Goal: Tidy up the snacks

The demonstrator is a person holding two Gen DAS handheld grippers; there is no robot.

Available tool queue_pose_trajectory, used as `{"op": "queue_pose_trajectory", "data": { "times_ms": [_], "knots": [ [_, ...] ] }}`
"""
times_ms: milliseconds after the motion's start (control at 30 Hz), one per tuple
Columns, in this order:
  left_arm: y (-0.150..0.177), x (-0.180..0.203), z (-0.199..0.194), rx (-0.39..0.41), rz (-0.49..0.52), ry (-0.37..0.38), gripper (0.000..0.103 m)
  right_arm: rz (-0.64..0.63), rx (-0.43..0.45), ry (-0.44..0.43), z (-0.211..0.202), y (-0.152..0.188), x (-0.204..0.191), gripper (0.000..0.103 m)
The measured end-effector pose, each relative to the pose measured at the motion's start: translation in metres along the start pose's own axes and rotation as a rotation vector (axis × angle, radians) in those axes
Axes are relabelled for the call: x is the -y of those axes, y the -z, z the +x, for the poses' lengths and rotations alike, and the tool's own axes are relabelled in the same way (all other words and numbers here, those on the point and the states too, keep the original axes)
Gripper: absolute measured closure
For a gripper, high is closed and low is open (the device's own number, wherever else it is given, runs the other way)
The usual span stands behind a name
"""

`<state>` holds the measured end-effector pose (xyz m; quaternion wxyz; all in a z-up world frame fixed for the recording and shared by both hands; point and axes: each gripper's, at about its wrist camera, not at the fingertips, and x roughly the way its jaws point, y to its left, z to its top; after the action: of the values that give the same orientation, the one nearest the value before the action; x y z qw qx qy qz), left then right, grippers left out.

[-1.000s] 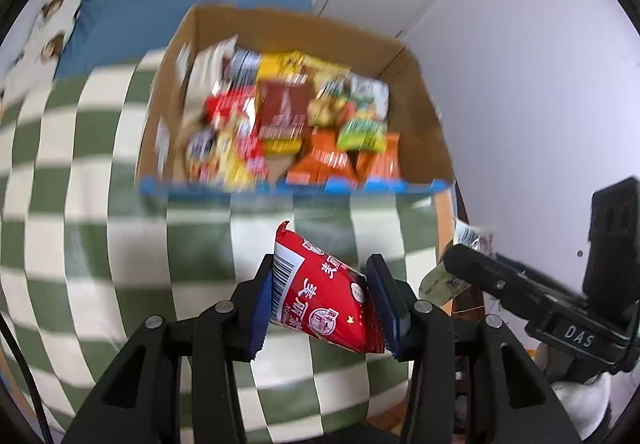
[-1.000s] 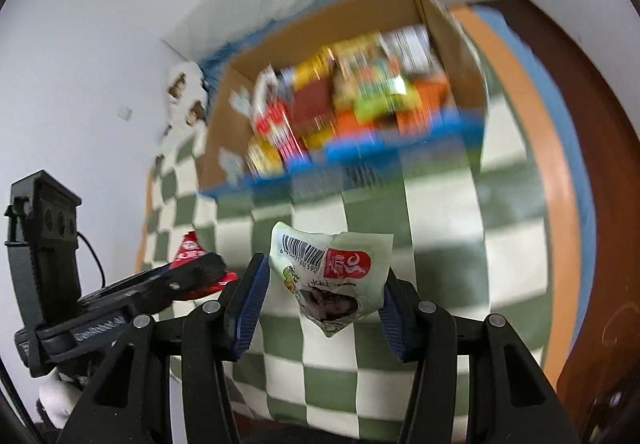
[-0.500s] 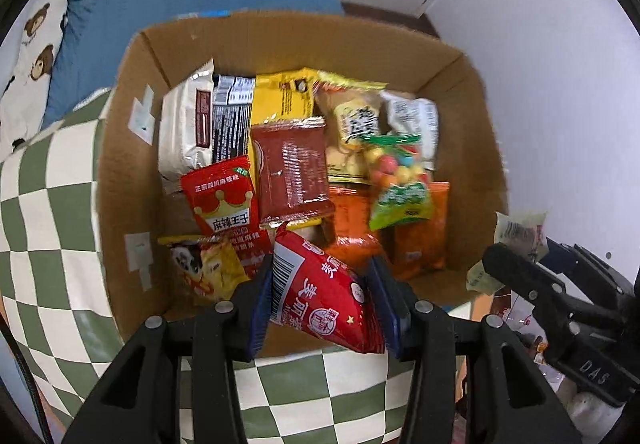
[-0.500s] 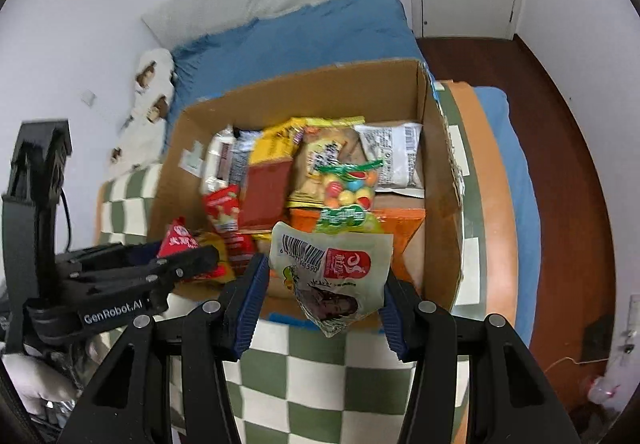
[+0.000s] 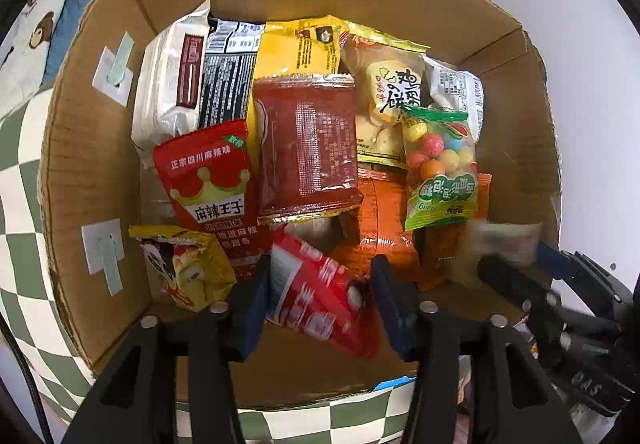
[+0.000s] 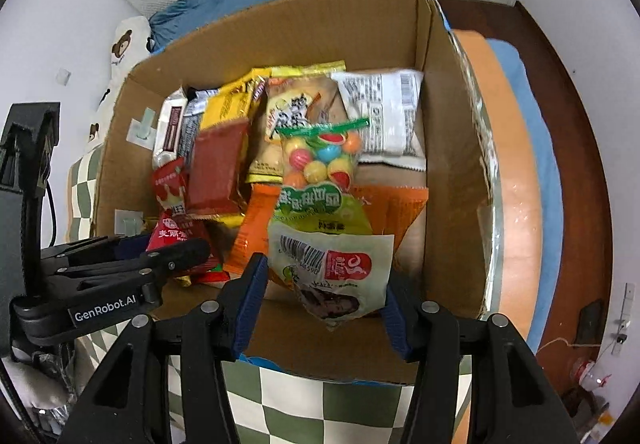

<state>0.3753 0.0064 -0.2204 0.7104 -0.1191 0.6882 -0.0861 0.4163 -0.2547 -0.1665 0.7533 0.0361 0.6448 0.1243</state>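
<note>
Snacks filled much of the cardboard box (image 5: pixel 100 148) already. Over its near edge, the left tool (image 5: pixel 318 298) had just been opening around a blurred red packet (image 5: pixel 320 296), apparently dropping free. The right tool (image 6: pixel 324 292) had just been opening too, the pale packet (image 6: pixel 336 272) still between its jaws. Two releases remained.

A green-and-white checked cloth (image 6: pixel 304 400) is spread over the surface, and an open cardboard box (image 5: pixel 92 172) of snack packets is set directly on it.
</note>
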Motion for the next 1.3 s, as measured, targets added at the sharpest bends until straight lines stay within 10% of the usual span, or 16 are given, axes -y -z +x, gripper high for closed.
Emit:
{"op": "queue_pose_trajectory", "data": {
  "times_ms": [100,300,1300],
  "knots": [
    [0.001,0.002,-0.005,0.026,0.015,-0.055,0.017,0.001,-0.013,0.022,0.003,0.001,0.002,0.015],
    [0.006,0.003,-0.022,0.07,0.035,-0.106,0.007,-0.008,0.005,0.088,-0.006,0.001,0.005,0.009],
    [0.076,0.014,-0.104,0.406,0.032,-0.184,0.006,-0.016,0.251,0.185,-0.072,0.049,-0.014,0.004]
  ]
}}
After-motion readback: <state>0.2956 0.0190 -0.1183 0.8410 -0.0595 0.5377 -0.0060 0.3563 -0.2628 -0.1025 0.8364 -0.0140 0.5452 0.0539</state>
